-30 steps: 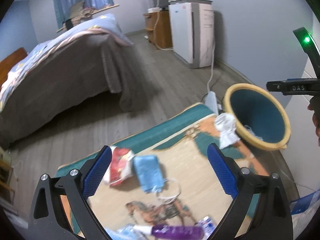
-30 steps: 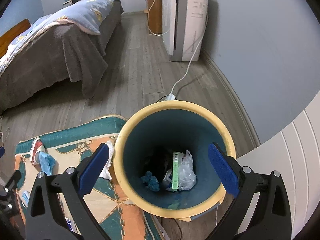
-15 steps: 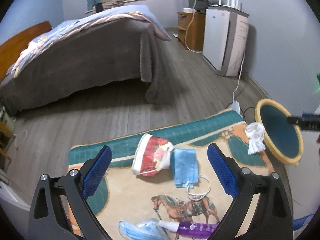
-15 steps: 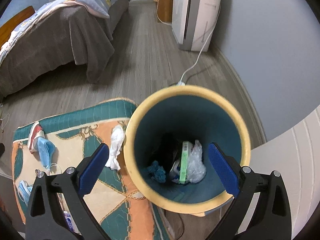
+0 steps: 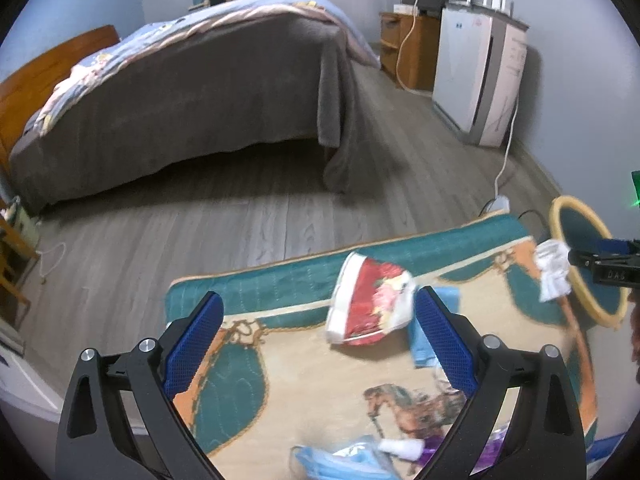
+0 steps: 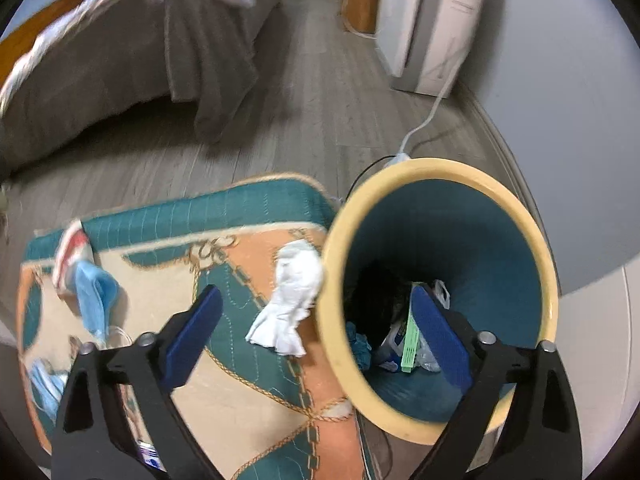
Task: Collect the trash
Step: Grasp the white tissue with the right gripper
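Two released claws, left (image 5: 316, 336) and closing right (image 6: 316, 332), empty above rug (image 6: 248, 392), crumpled tissue (image 6: 292, 300) against bin rim (image 6: 332, 320).

Left claw (image 5: 316, 334): pitched steeply downward, blue-padded fingers (image 5: 192, 340) spread wide, nothing between them. Right claw (image 6: 316, 334): pitched more steeply downward, jaws wide but closing, pads (image 6: 438, 340) gripping nothing; its black body also appears beyond the left claw's right finger.
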A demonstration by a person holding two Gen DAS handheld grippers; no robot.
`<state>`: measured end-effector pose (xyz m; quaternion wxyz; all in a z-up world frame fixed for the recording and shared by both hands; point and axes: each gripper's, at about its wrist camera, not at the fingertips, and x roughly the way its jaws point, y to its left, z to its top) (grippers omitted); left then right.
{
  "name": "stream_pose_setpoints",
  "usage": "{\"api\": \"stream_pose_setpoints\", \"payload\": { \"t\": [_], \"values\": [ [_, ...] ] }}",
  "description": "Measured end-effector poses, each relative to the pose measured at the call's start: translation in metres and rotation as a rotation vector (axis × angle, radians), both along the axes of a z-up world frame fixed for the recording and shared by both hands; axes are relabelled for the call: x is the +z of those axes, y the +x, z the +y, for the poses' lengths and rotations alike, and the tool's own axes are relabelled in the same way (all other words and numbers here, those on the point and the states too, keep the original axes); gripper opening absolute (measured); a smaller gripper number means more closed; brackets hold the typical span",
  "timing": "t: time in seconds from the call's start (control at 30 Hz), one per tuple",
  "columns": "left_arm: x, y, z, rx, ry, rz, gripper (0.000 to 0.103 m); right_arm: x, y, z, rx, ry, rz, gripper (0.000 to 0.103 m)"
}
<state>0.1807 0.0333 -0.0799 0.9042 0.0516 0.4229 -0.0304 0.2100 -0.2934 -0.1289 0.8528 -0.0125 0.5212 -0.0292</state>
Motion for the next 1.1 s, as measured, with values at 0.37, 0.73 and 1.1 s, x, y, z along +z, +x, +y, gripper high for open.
{"api": "stream_pose_setpoints", "payload": {
  "t": [0.37,0.73,1.1],
  "values": [
    [-0.041,0.024,-0.008,-0.049,0.042,0.091,0.096,-0.031,0.018,0.038,0.132,-0.057,0.103,0.030],
    [-0.056,0.016,-0.080,-0.350,-0.010,0.150,0.068,-0.027,0.032,0.026,0.137,0.115,0.131,0.006],
    [-0.088,0.005,-0.120,-0.457,0.112,0.213,0.063,-0.019,0.036,0.022,0.160,0.133,0.114,0.006]
  ]
}}
